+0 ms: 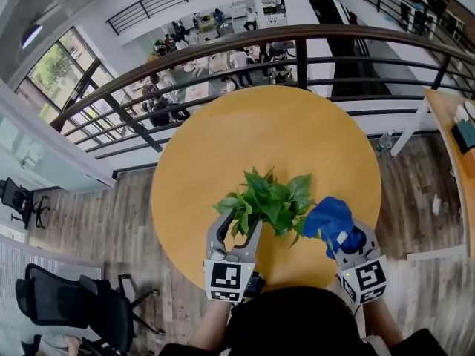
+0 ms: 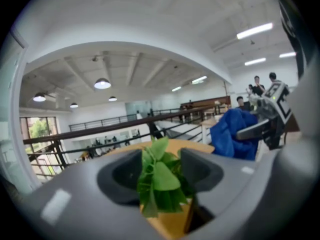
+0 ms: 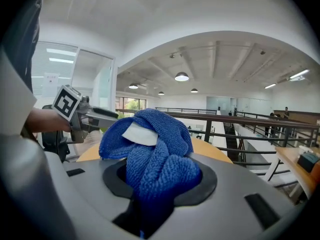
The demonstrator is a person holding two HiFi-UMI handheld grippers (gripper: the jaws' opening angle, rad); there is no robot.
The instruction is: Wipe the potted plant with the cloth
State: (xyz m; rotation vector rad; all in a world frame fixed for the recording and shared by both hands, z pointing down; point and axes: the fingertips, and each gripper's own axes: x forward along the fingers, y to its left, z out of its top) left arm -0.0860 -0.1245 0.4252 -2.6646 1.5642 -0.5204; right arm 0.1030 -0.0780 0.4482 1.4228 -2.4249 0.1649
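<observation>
Blue cloth (image 1: 330,215), bunched and showing a white label (image 3: 140,134), is clamped between the jaws of the right gripper (image 1: 345,239), nearest the person at the table's front edge. Beside it the left gripper (image 1: 241,219) has its jaws spread apart with leaves of the potted plant (image 1: 271,199) standing between them; the left gripper view shows the pads clear of the foliage. The cloth sits just to the right of the plant, against its outer leaves. The pot itself is hidden under the greenery. Both stand near the front of a round yellow wooden table (image 1: 267,132). Beyond the table runs a dark railing (image 1: 297,32), and past it a lower floor with people and desks.
</observation>
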